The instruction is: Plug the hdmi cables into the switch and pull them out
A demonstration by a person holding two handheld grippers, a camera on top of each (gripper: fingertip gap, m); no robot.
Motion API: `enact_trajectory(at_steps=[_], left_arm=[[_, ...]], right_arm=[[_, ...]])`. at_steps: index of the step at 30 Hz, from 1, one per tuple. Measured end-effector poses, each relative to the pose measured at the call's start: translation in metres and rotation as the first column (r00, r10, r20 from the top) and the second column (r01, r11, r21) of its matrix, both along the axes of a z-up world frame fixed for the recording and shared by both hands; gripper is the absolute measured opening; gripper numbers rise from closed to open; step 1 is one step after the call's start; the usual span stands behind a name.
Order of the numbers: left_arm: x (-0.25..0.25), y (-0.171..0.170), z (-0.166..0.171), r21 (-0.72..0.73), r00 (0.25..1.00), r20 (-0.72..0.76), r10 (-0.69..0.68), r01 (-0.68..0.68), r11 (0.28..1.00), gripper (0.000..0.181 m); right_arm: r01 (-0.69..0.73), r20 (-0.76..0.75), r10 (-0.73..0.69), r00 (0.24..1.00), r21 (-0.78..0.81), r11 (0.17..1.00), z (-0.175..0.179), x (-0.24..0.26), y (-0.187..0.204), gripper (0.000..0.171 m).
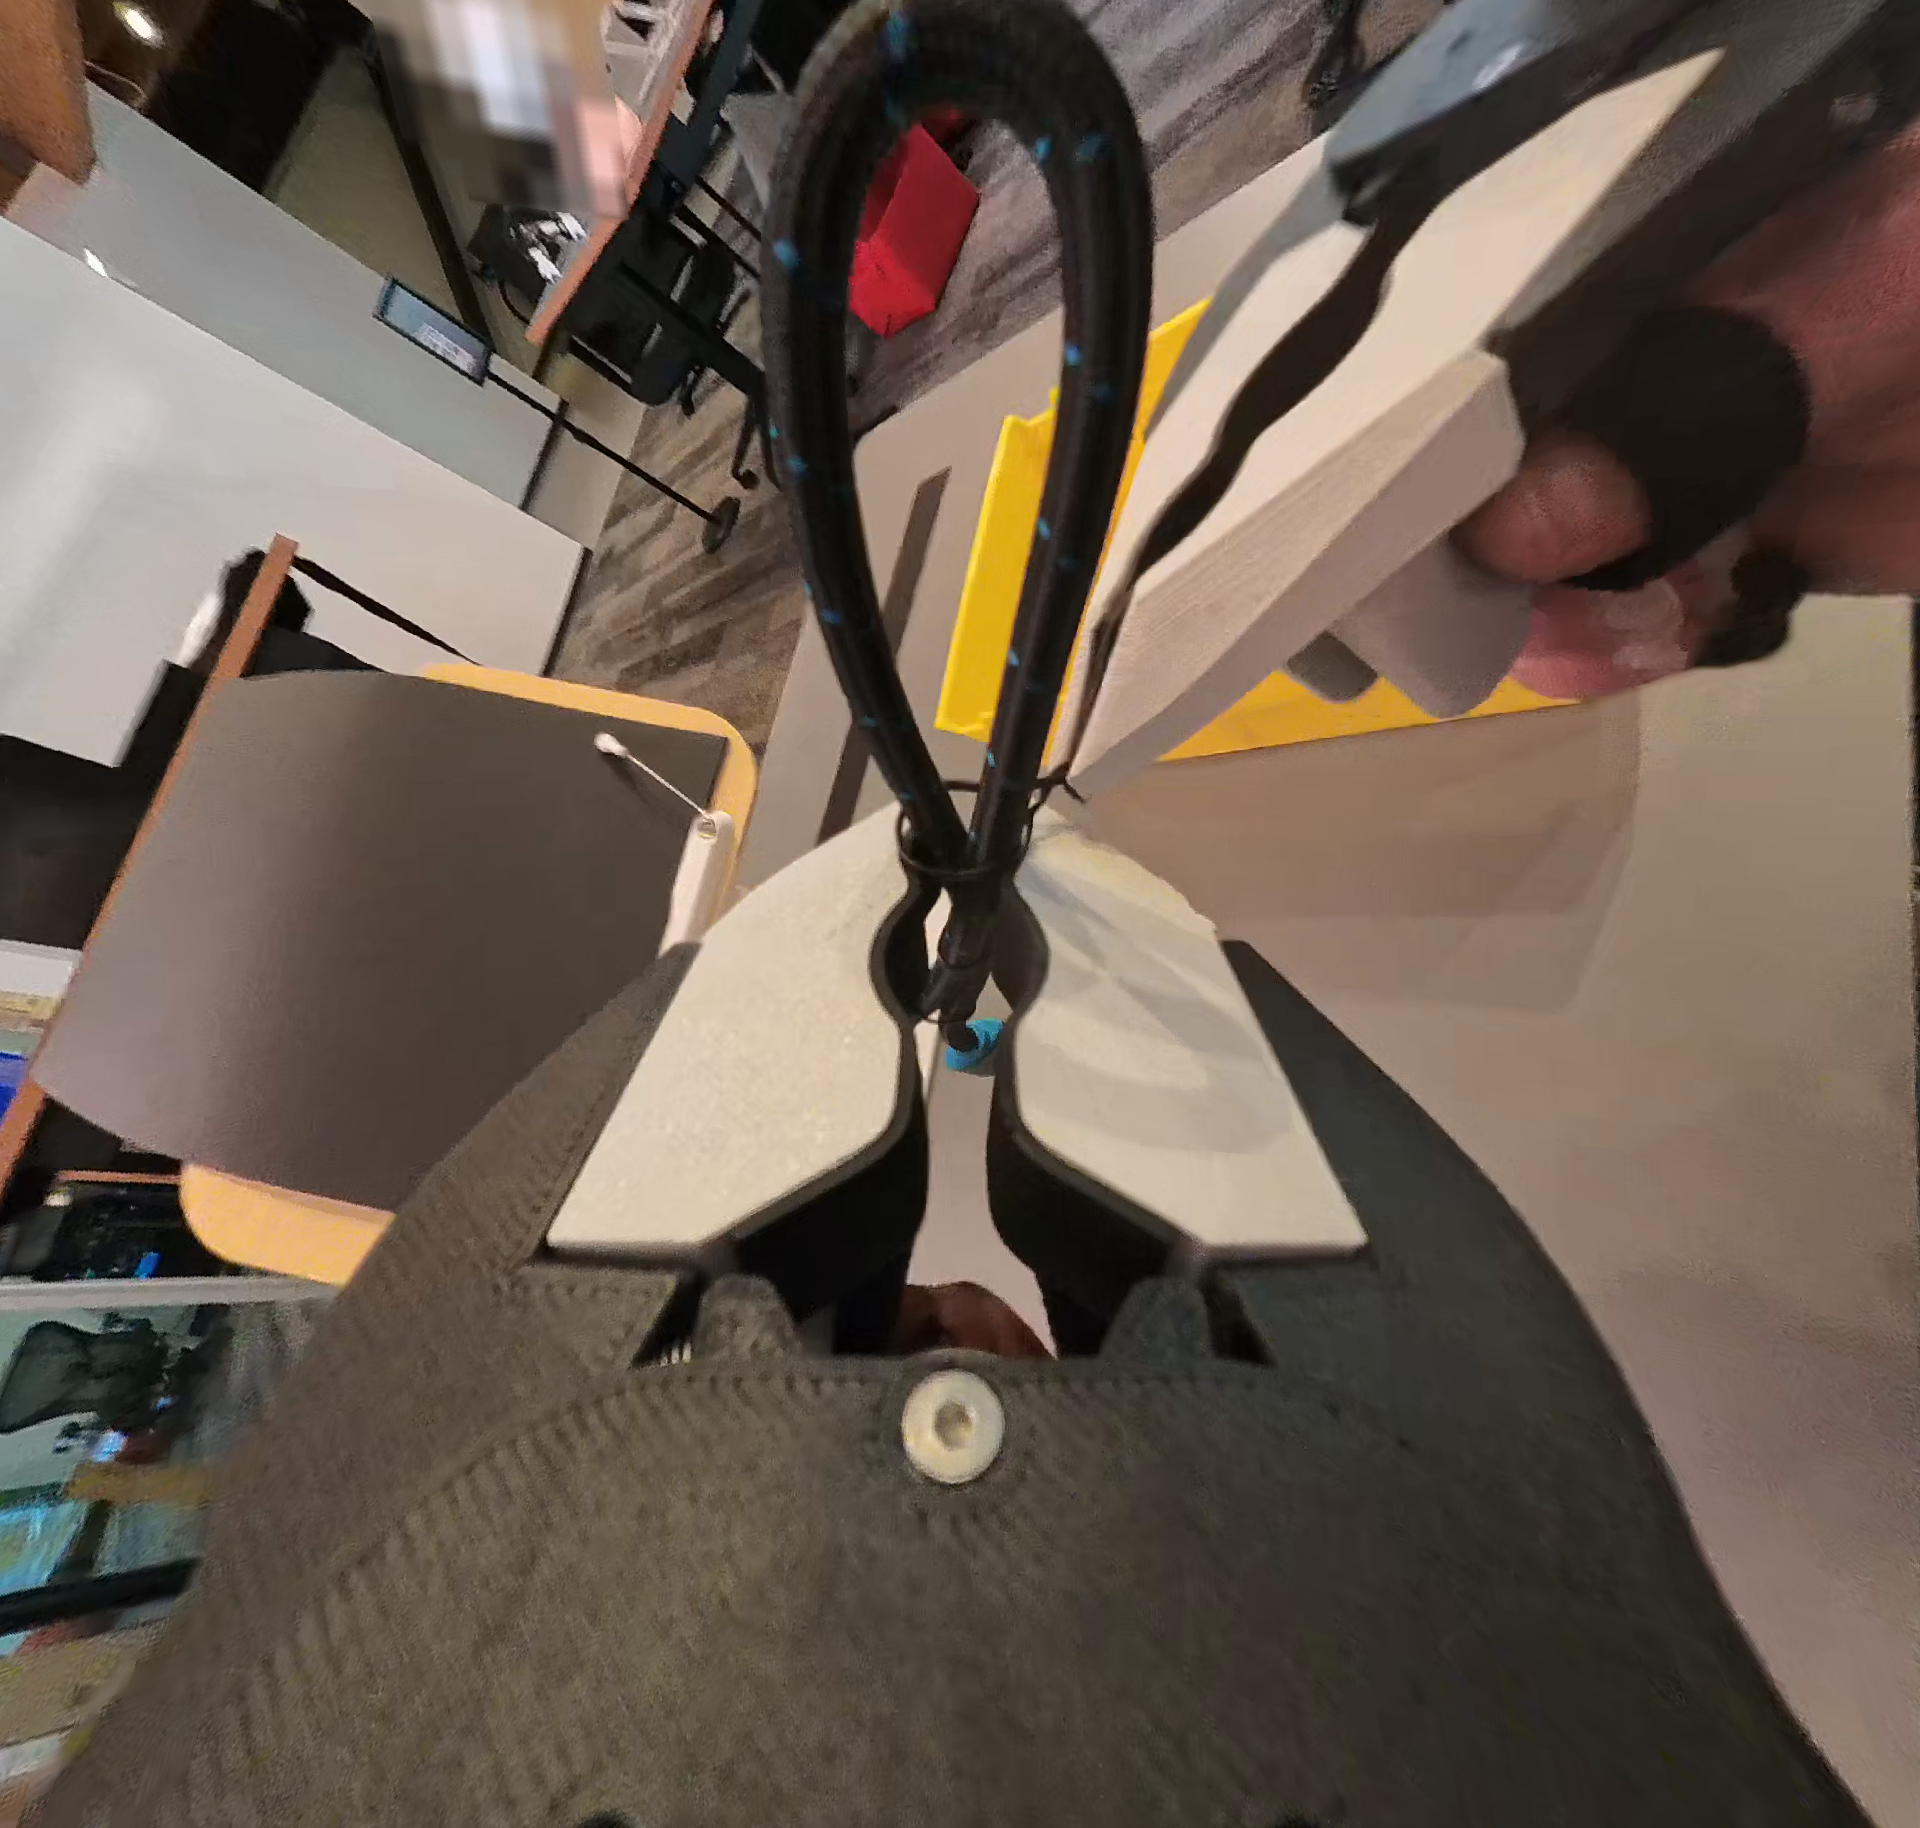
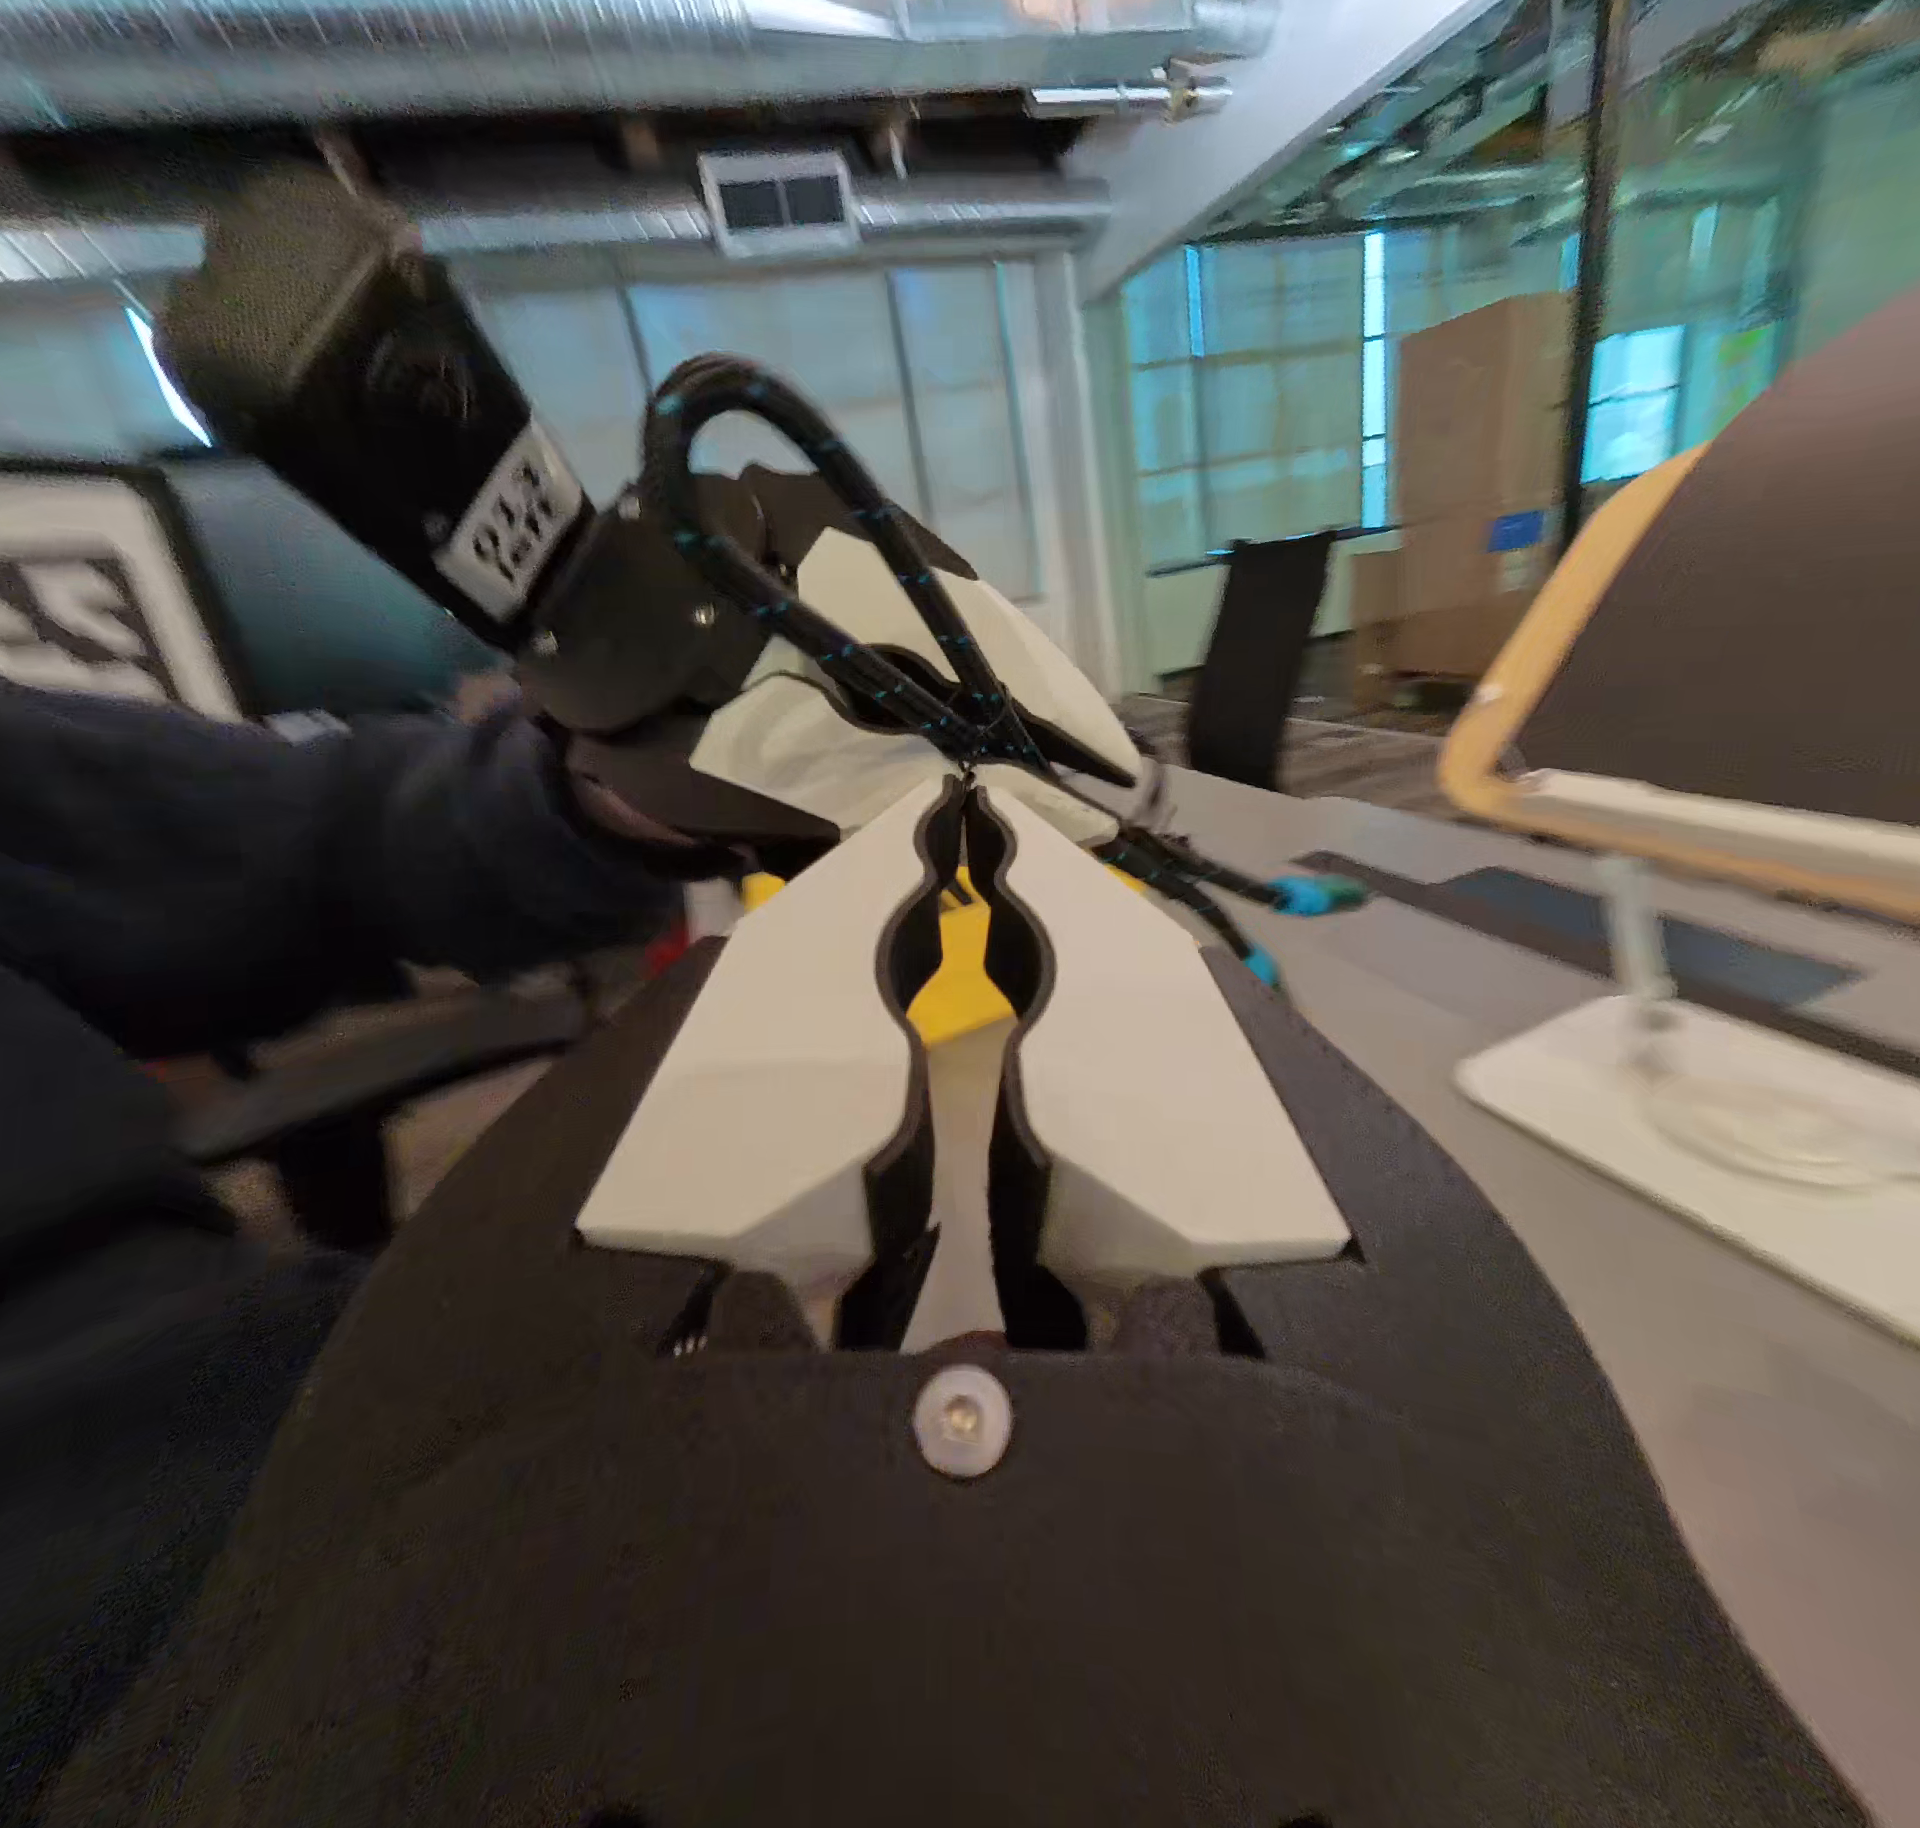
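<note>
My left gripper (image 1: 961, 843) is shut on a folded black HDMI cable (image 1: 1091, 376) with blue flecks. The cable's loop rises ahead of the fingers. A thin black tie (image 1: 951, 869) binds the bundle at the fingertips, and a blue plug (image 1: 977, 1040) shows between the pads. My right gripper (image 2: 961, 796) is shut, its tips pinching the loose end of that tie. It enters the left wrist view (image 1: 1081, 781) from the upper right. The right wrist view shows the left gripper (image 2: 1101, 770) holding the cable (image 2: 831, 625), with the blue plugs (image 2: 1311, 895) hanging past it.
A yellow bin (image 1: 1013, 573) lies on the grey table (image 1: 1455, 947) under both grippers. A dark panel with a wooden rim (image 2: 1714, 635) stands on a white base (image 2: 1714, 1155) to the right. A red bag (image 1: 914, 230) sits on the floor beyond.
</note>
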State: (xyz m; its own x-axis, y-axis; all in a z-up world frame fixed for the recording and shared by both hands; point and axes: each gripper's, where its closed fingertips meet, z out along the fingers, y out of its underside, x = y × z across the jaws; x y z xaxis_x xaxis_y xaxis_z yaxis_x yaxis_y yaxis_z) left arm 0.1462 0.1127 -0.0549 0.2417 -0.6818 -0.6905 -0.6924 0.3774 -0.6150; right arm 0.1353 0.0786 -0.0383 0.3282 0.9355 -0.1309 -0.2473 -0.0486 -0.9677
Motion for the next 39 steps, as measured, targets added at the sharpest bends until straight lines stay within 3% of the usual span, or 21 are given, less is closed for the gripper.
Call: enact_trajectory(at_steps=[2,5,8,10,14,21,27,39], left_arm=[[0.001,-0.002,-0.002,-0.088,1.000,0.019,0.002,0.000,0.996,0.006],[0.001,-0.004,-0.009,-0.243,1.000,0.027,0.004,0.003,0.970,0.007],[0.003,-0.010,-0.014,-0.401,0.998,0.062,-0.012,0.036,0.915,0.007],[0.005,-0.014,-0.012,-0.464,0.992,0.118,-0.033,0.084,0.882,0.007],[0.009,-0.022,-0.013,-0.504,0.980,0.182,-0.087,0.169,0.847,0.009],[0.014,-0.021,-0.002,-0.369,0.957,0.264,-0.124,0.219,0.903,0.015],[0.014,-0.021,0.004,-0.279,0.958,0.245,-0.149,0.217,0.936,0.020],[0.017,-0.014,0.002,-0.220,0.953,0.272,-0.132,0.195,0.956,0.008]], right_arm=[[0.085,0.111,-0.097,0.989,0.110,0.990,0.001,0.002,0.001,0.000],[0.195,0.295,-0.306,0.905,0.351,0.916,0.001,0.004,0.004,0.000],[0.204,0.374,-0.410,0.832,0.481,0.853,0.002,0.006,0.006,0.000],[0.193,0.379,-0.416,0.827,0.504,0.842,0.006,0.006,0.005,0.000],[0.155,0.342,-0.310,0.887,0.413,0.898,0.011,0.007,0.001,0.000],[0.101,0.172,-0.139,0.975,0.211,0.972,0.014,0.011,0.001,0.000],[0.086,0.119,-0.105,0.987,0.158,0.984,0.014,0.010,0.000,0.000],[-0.024,-0.144,0.029,0.989,0.036,0.999,0.027,0.009,-0.004,0.000]])
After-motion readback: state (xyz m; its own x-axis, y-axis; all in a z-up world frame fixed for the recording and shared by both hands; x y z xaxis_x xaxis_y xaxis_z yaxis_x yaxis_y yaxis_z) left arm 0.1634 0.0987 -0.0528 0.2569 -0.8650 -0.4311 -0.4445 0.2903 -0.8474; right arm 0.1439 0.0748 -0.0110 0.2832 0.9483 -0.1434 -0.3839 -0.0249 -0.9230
